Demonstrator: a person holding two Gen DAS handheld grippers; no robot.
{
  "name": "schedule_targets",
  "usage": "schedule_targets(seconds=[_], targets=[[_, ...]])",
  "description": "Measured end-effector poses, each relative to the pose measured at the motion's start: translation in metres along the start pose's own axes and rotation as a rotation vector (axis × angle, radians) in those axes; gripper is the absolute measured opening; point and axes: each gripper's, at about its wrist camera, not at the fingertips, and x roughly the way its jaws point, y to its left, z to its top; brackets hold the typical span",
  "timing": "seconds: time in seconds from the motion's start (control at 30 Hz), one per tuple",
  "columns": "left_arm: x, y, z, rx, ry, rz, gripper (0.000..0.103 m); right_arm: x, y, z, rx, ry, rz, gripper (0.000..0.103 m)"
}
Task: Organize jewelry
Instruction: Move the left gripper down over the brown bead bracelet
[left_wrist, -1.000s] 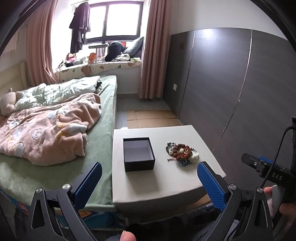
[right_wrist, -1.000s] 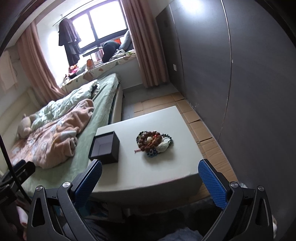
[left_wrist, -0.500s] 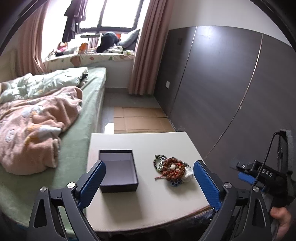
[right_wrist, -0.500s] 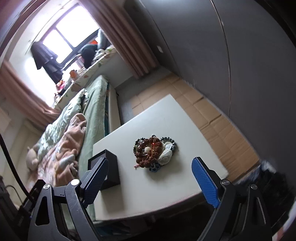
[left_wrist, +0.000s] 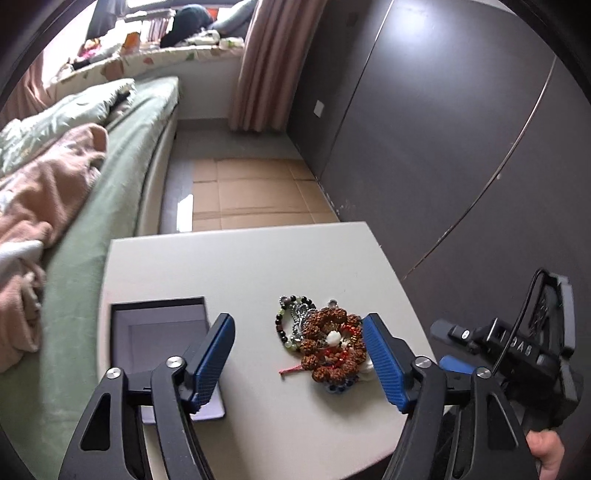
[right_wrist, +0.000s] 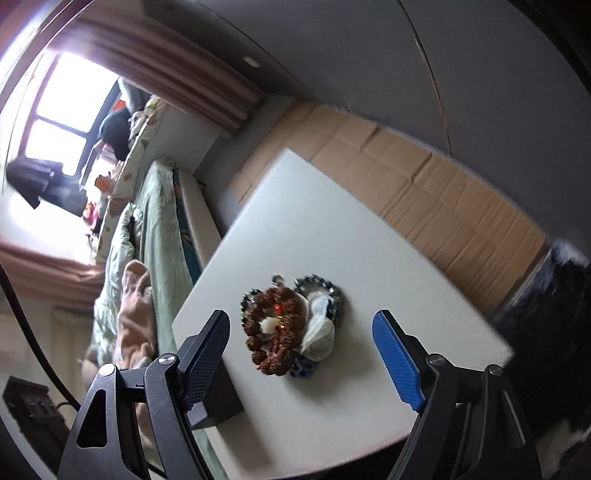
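One heap of jewelry (left_wrist: 327, 345) is lying on the pale surface (left_wrist: 258, 266), right of centre and toward your near edge: a coil of knobbly brown beads on top, a strand of dark and green beads and a silvery chain trailing off its left side, a white pouch-like piece and a blue item tucked under its right and near sides. No single piece is lying clear of the rest.

One open black box (left_wrist: 159, 339) is sitting on the same surface, well apart to the left of the heap, its cavity showing nothing inside.

Long axis: the heap is running roughly from far-left to near-right, with a thin red thread pointing out toward the near-left.

Left tongs (left_wrist: 297, 360): you are holding them wide open and empty; the heap is sitting just inside the right blue finger, the box behind the left one.

Right tongs (right_wrist: 303, 360): likewise wide open and empty, rolled over to one side; the heap (right_wrist: 290, 326) is lying ahead, close to midway between the fingers.

Judgement: the right tongs are looking better centred for the first pick.
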Motion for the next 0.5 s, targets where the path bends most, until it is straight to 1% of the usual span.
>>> schedule_targets(seconds=[0.03, 0.1, 0.13, 0.17, 0.23, 0.27, 0.3, 0.33, 0.4, 0.47, 0.5], targets=[[0.008, 0.001, -0.002, -0.003, 0.012, -0.003, 0.064, 0.01, -0.006, -0.001, 0.019, 0.027, 0.004, 0.081], [0.026, 0.004, -0.004, -0.015, 0.05, 0.003, 0.061, 0.025, -0.014, -0.004, 0.051, 0.07, 0.005, 0.079], [0.032, 0.005, -0.005, -0.018, 0.065, 0.003, 0.061, 0.029, -0.017, -0.003, 0.063, 0.086, 0.013, 0.073], [0.036, 0.005, -0.005, -0.016, 0.069, 0.001, 0.06, 0.035, -0.02, -0.003, 0.078, 0.102, 0.022, 0.07], [0.044, 0.006, -0.005, -0.015, 0.077, 0.002, 0.06, 0.047, -0.026, -0.001, 0.114, 0.128, 0.025, 0.068], [0.048, 0.006, -0.005, -0.015, 0.084, -0.003, 0.06, 0.05, -0.028, -0.001, 0.124, 0.135, 0.017, 0.066], [0.052, 0.006, -0.005, -0.012, 0.09, -0.006, 0.06, 0.056, -0.031, 0.0, 0.138, 0.143, 0.008, 0.059], [0.056, 0.005, -0.004, -0.005, 0.097, -0.006, 0.057, 0.061, -0.033, 0.001, 0.156, 0.152, 0.003, 0.056], [0.064, 0.005, -0.003, 0.008, 0.112, 0.001, 0.055, 0.066, -0.032, 0.004, 0.17, 0.148, 0.004, 0.055], [0.069, 0.005, 0.0, 0.009, 0.122, 0.002, 0.054, 0.069, -0.025, 0.007, 0.142, 0.144, 0.007, 0.047], [0.071, 0.006, 0.001, 0.009, 0.121, 0.001, 0.054, 0.072, -0.024, 0.007, 0.142, 0.155, 0.013, 0.037]])
